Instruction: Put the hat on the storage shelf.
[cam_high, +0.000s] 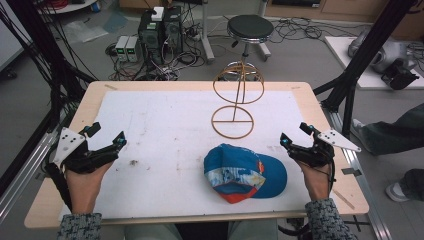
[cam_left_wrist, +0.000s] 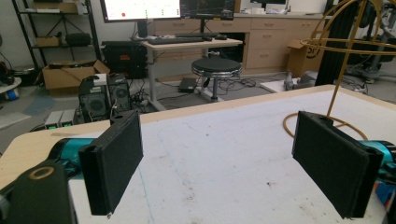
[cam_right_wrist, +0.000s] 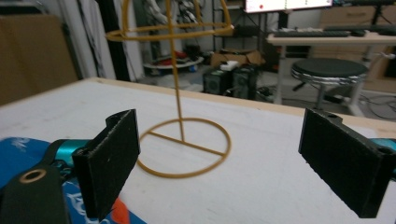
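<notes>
A blue cap (cam_high: 244, 172) with an orange brim edge lies on the white mat near the table's front, right of centre. Behind it stands a gold wire hat stand (cam_high: 236, 100) with a ring base and a domed top. My left gripper (cam_high: 107, 136) rests at the mat's left edge, open and empty, well apart from the cap. At the right edge my right gripper (cam_high: 294, 136) is open too, a short way right of the cap. The right gripper view has the stand's base (cam_right_wrist: 183, 147) ahead between wide jaws and the cap (cam_right_wrist: 18, 144) at lower left.
The wooden table (cam_high: 200, 86) carries a white mat (cam_high: 160, 130). Beyond the far edge stand a black stool (cam_high: 249, 27), computer towers (cam_high: 159, 29) and tangled cables. Black frame posts flank both sides. A person's legs (cam_high: 400, 137) show at the right.
</notes>
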